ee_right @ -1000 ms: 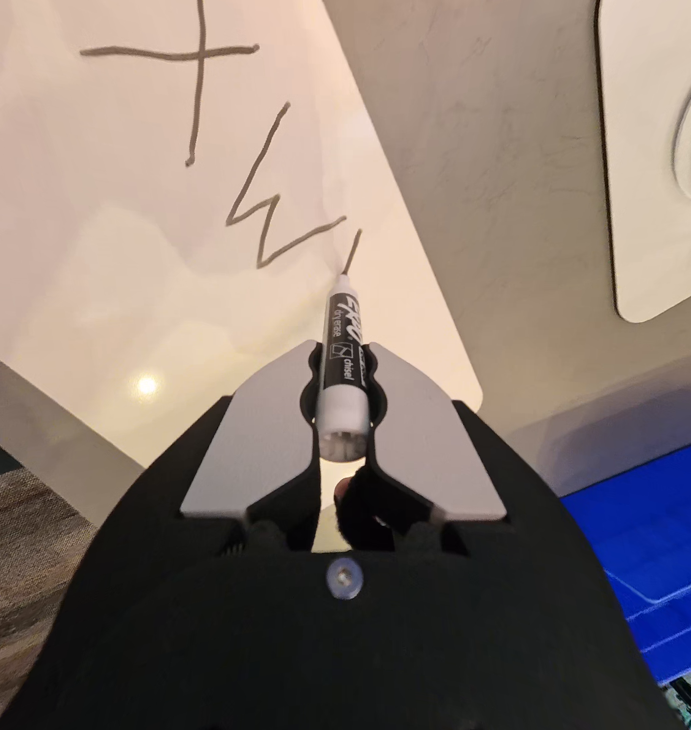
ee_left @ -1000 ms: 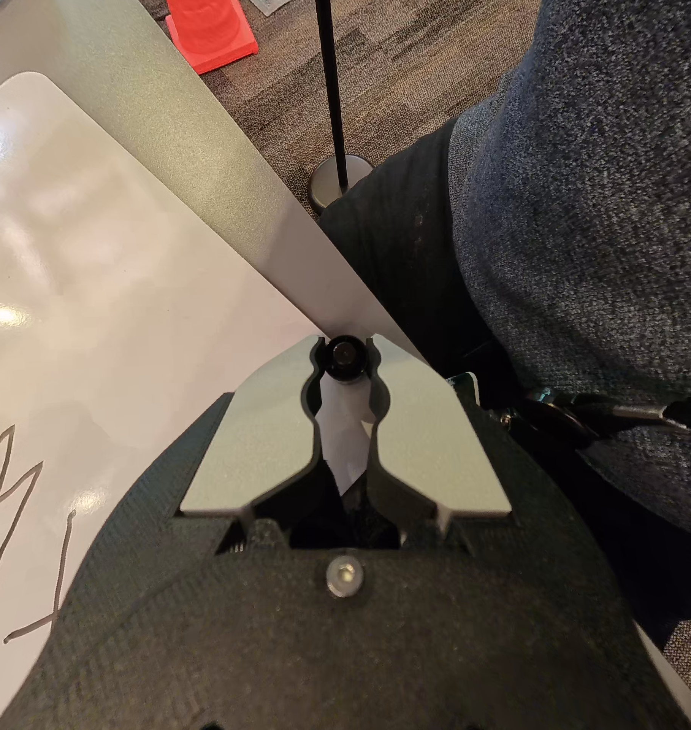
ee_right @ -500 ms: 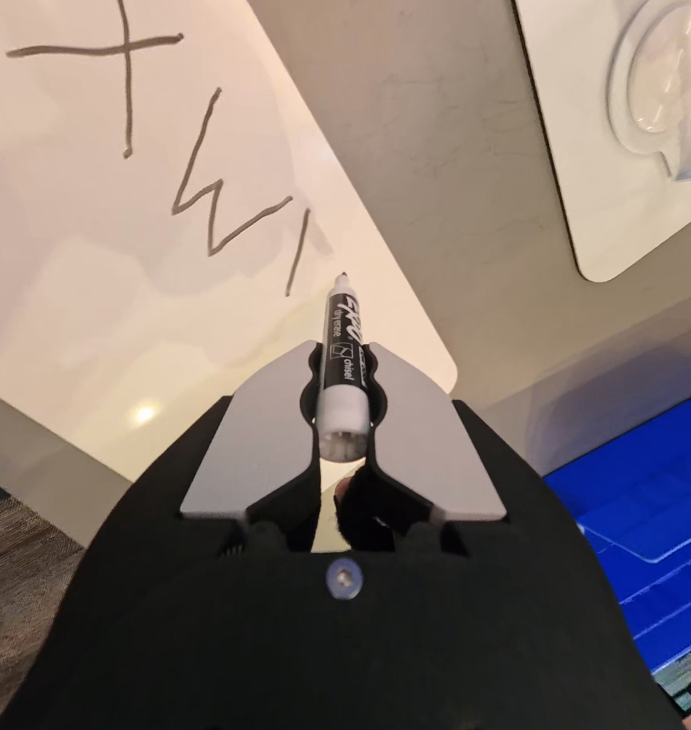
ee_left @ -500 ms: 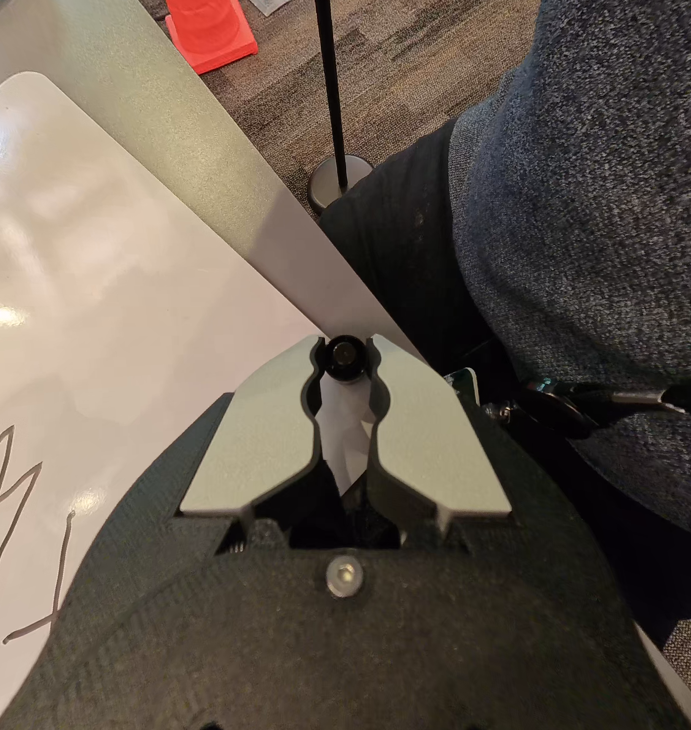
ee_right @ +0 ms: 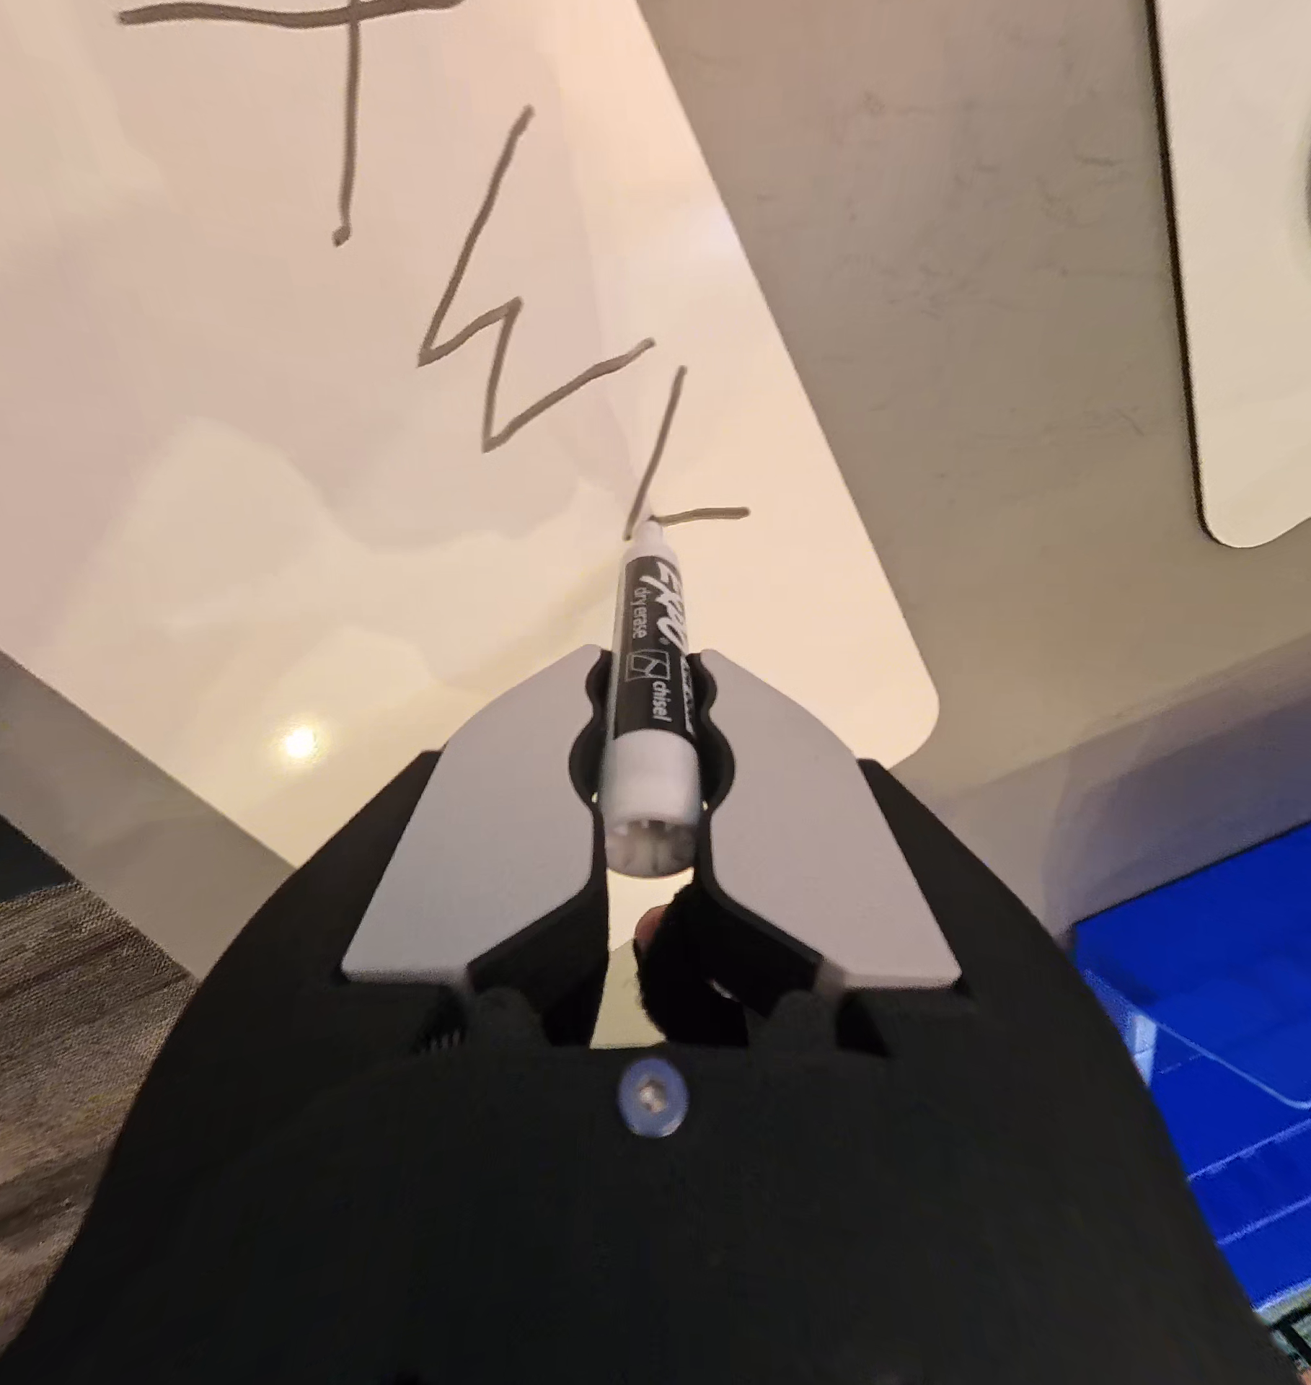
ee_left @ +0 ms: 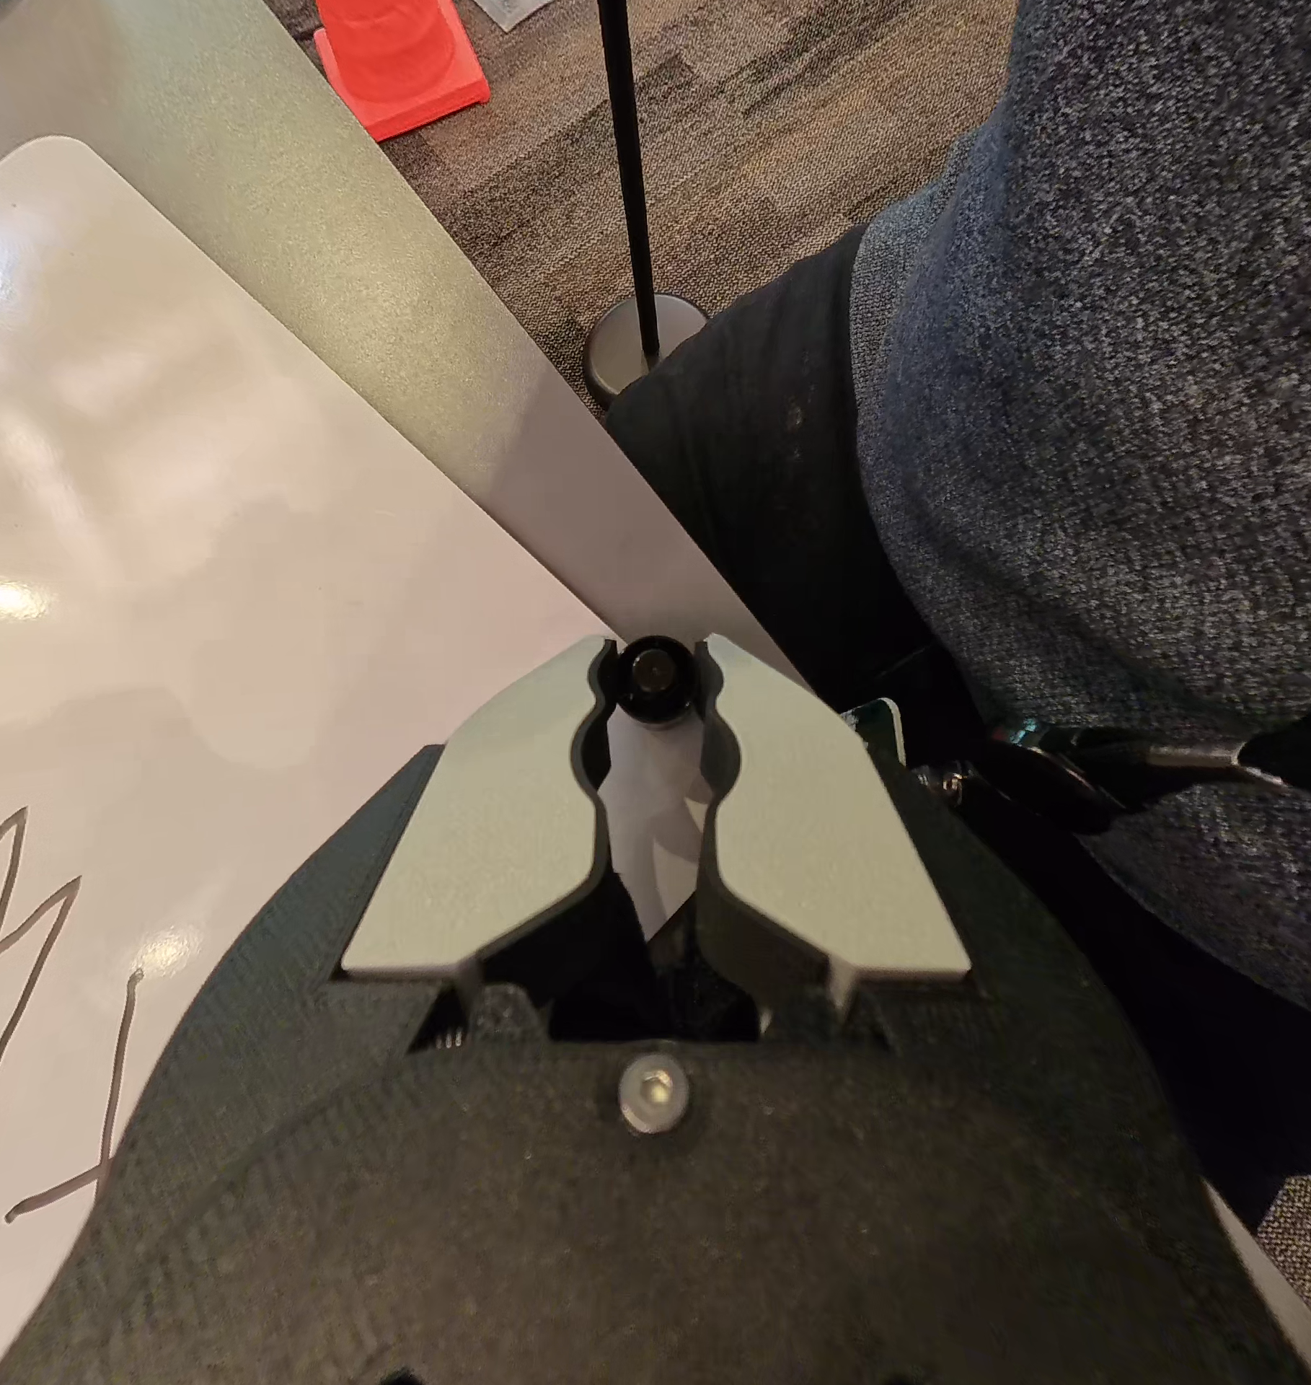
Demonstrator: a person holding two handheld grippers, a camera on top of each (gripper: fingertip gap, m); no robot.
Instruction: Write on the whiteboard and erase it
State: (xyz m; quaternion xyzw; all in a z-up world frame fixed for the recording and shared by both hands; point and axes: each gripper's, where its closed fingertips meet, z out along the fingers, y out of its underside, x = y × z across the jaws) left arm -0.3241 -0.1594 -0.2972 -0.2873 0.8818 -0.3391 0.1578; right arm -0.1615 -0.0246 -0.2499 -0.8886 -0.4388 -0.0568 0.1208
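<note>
The white whiteboard [ee_right: 263,524] lies flat on the grey table [ee_right: 937,300]. It bears grey marker strokes [ee_right: 533,360]. My right gripper [ee_right: 649,659] is shut on a black-and-white dry-erase marker [ee_right: 649,674]. The marker's tip touches the board at the corner of the newest strokes, near the board's right edge. In the left wrist view my left gripper [ee_left: 654,648] is shut on a small round black cap [ee_left: 654,678], seen end-on, held over the whiteboard's [ee_left: 188,524] near corner by the table edge. Some strokes [ee_left: 23,937] show at the lower left.
A person in a grey sweater [ee_left: 1124,375] stands close against the table edge. A red cone [ee_left: 398,60] and a black pole on a round base [ee_left: 641,352] are on the carpet. A second white board [ee_right: 1274,262] and a blue bin [ee_right: 1237,1049] lie right of the marker. My hands' fingertips stand some 20 cm from each other.
The right gripper lifted the marker after a long stroke, then set it down and drew a short sideways stroke at that stroke's lower end. The left gripper has stayed still with the cap.
</note>
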